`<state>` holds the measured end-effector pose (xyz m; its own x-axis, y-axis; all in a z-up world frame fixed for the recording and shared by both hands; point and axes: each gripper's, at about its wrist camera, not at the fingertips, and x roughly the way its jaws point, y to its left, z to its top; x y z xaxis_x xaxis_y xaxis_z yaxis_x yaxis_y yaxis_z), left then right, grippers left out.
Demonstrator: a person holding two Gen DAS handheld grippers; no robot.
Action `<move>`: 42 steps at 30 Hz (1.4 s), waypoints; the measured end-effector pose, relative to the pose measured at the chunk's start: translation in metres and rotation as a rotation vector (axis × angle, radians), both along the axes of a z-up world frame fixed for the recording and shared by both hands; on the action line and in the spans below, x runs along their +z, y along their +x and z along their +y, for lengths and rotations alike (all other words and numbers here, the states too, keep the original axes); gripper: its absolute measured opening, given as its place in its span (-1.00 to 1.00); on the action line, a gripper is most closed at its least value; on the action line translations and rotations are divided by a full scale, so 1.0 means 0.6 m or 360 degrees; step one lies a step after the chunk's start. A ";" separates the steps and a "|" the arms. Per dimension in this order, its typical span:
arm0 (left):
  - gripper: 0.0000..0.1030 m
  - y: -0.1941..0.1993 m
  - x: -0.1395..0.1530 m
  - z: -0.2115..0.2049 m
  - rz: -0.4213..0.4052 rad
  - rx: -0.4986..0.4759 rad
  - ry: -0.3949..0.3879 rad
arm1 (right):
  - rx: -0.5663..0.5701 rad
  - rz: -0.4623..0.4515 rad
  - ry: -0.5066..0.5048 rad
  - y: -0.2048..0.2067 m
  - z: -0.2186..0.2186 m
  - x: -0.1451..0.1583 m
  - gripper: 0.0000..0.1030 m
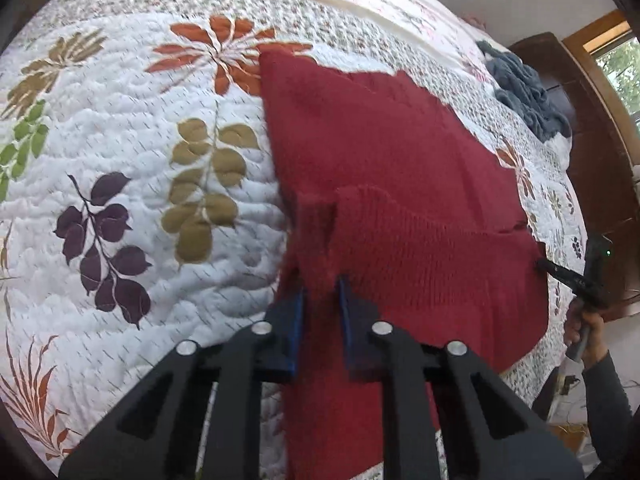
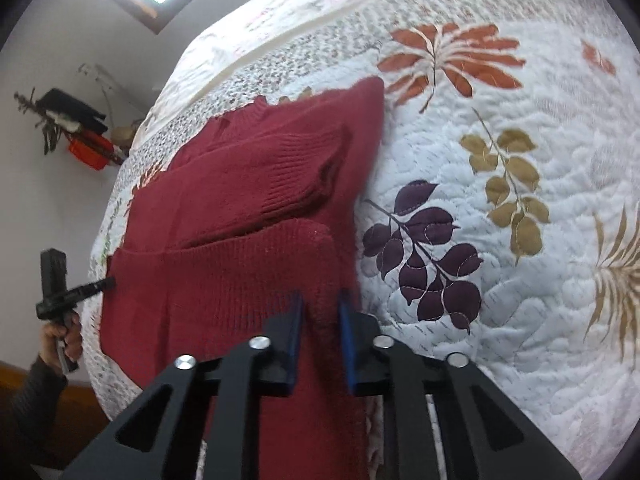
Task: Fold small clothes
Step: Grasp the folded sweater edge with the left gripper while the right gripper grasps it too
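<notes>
Red knit sweater [image 1: 384, 168] is laid out on the quilted bedspread [image 1: 132, 160], part folded, with a sleeve seen doubled over its middle in the right wrist view. Its near hem is pinched at both corners: the left gripper [image 1: 320, 292] is clamped on a bunched bit of the knit, and the right gripper [image 2: 320, 304] is closed on the other corner the same way. Both corners are probably held so the bottom edge can be lifted evenly and carried up over the body without the fold going crooked. Knit this floppy is likely to sag between the two grips. No baskets or boxes are in view, so nothing is held in anything; only a grey-blue bundle of cloth [image 1: 524, 92] is left near the bed's far edge.
</notes>
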<state>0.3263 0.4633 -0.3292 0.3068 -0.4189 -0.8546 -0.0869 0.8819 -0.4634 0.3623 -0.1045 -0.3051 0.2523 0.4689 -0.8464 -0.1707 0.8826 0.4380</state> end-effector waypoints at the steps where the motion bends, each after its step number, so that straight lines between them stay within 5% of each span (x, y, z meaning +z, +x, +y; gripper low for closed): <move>1: -0.80 -0.002 0.001 0.001 -0.0021 0.0004 -0.0001 | 0.0006 -0.0020 -0.0011 -0.002 0.000 0.001 -0.73; 8: -0.91 -0.031 0.037 0.000 -0.0192 0.0047 0.0012 | 0.0035 -0.0124 -0.0069 -0.016 0.007 0.021 -0.86; 17: -0.91 -0.088 0.140 -0.003 -0.0491 0.0086 -0.0017 | -0.0027 -0.0369 -0.0041 -0.074 -0.003 0.113 -0.88; 26: -0.91 0.039 0.220 0.012 -0.0659 0.0068 -0.0024 | -0.0126 -0.0517 0.0020 0.033 -0.003 0.183 -0.88; 31: -0.91 0.152 0.203 0.026 -0.0600 0.0106 -0.0031 | -0.0175 -0.0466 0.0017 0.137 0.009 0.165 -0.88; 42: -0.92 0.319 0.049 0.051 -0.0217 0.0204 -0.0013 | -0.0277 -0.0208 -0.0074 0.309 0.040 0.055 -0.88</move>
